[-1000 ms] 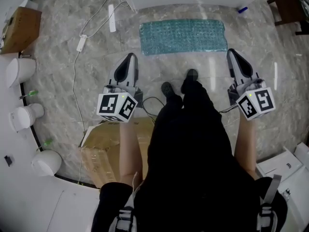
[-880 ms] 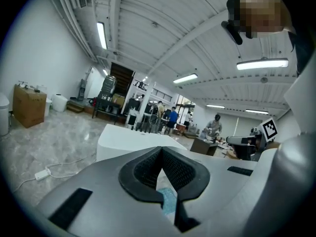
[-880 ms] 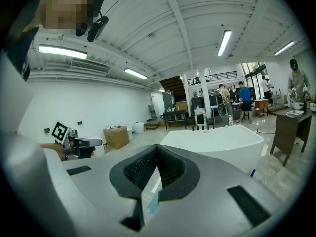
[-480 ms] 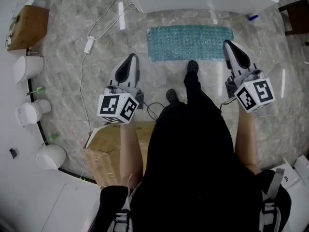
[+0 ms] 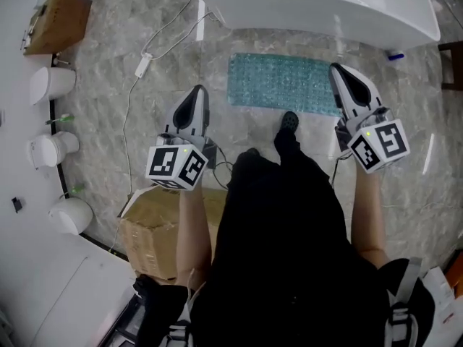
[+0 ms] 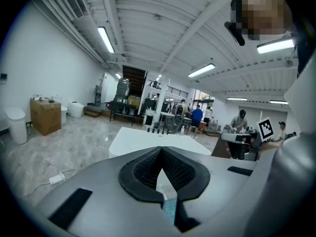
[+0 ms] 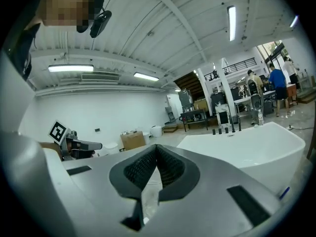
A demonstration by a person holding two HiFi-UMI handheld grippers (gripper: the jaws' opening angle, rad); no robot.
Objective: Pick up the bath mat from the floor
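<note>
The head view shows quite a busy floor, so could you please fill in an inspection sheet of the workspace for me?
Surface: grey marbled floor, glossy.
Job's things: teal bath mat lies flat on the floor beside the white bathtub; nothing touches it.
Clutter: cardboard box by the person's left leg; second box and white toilets along the left wall.
Grippers: left gripper and right gripper are both shut and empty, held above the floor.
Cables: white cable with an adapter runs across the floor; a dark cord trails near the feet.
Surroundings: open hall with people at tables far off.
</note>
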